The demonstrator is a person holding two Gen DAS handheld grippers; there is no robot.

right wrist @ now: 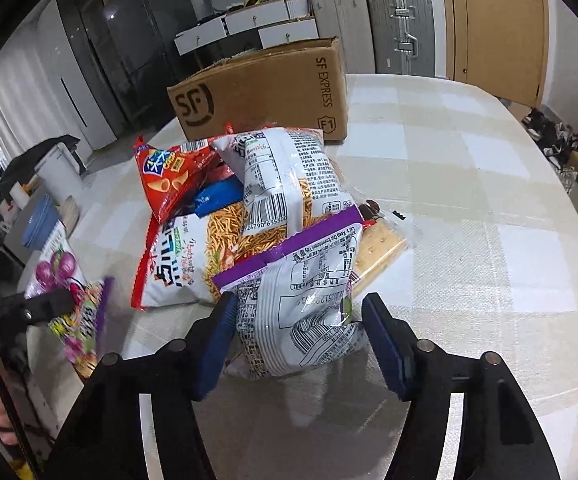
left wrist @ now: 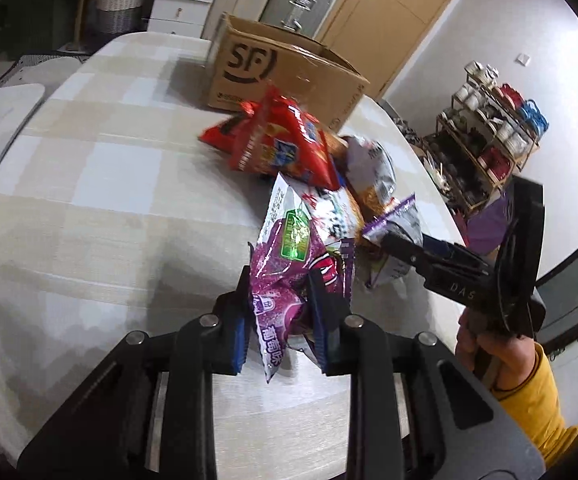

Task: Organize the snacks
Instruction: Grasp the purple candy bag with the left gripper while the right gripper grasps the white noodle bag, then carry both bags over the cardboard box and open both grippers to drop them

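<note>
The left tongs (left wrist: 281, 320) pinch the purple grape candy bag (left wrist: 285, 276) above the desk (left wrist: 89, 200), the right tongs (right wrist: 297, 340) gape around a white bag (right wrist: 301, 300); squeeze gently, then lift slowly.

Even indoor light, soft shadows on worktop (left wrist: 89, 184). Glare on snack bags (right wrist: 289, 184). Strong fisheye warp, black corners, mild motion blur.

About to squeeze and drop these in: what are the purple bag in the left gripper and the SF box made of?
Purple bag: looks like thin glossy plastic film; it crinkles and throws bright glare where the left gripper pinches it. SF box: matte brown corrugated cardboard by its look, with printed logo, stiff flat walls and open flaps.
</note>
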